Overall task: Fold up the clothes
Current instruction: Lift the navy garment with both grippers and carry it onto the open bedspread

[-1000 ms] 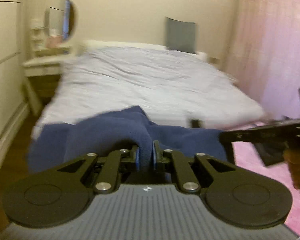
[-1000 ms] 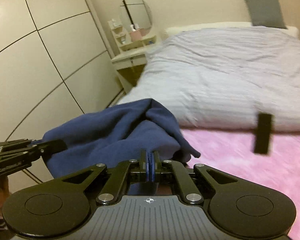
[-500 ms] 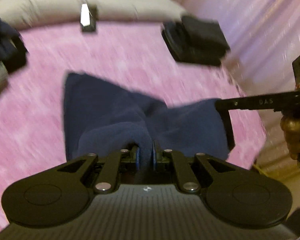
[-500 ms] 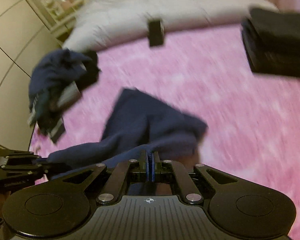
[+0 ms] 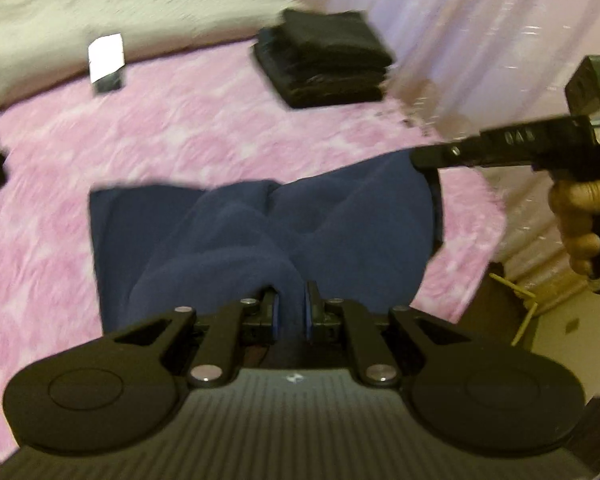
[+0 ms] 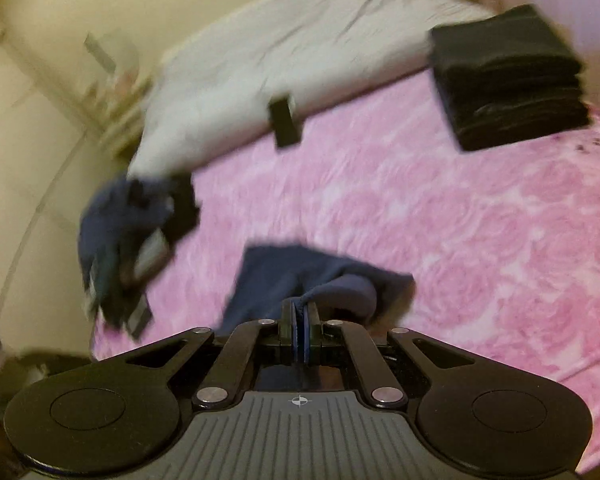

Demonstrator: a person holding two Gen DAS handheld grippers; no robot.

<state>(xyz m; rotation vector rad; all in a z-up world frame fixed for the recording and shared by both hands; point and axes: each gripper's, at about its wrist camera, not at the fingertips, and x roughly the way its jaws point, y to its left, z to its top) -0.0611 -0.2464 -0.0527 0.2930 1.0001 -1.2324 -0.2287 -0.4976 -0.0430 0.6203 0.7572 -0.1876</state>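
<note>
A navy blue garment (image 5: pixel 236 240) lies spread on the pink blanket (image 5: pixel 180 132), its near edge bunched up. My left gripper (image 5: pixel 291 312) is shut on that bunched near edge. In the right wrist view the same navy garment (image 6: pixel 296 276) reaches up from the blanket into my right gripper (image 6: pixel 300 334), which is shut on a fold of it. From the left wrist view the right gripper (image 5: pixel 434 200) shows at the garment's right edge, held by a hand (image 5: pixel 580 216).
A stack of folded black clothes (image 5: pixel 324 62) sits at the blanket's far right. A heap of unfolded dark clothes (image 6: pixel 132 240) lies at its left edge. A small dark box (image 6: pixel 286 122) rests by the grey duvet (image 6: pixel 284 52). A pink curtain (image 5: pixel 480 20) hangs on the right.
Both grippers swung down from facing the bed and brought the navy garment onto the pink blanket, where it now lies spread. Both stay shut on it.
</note>
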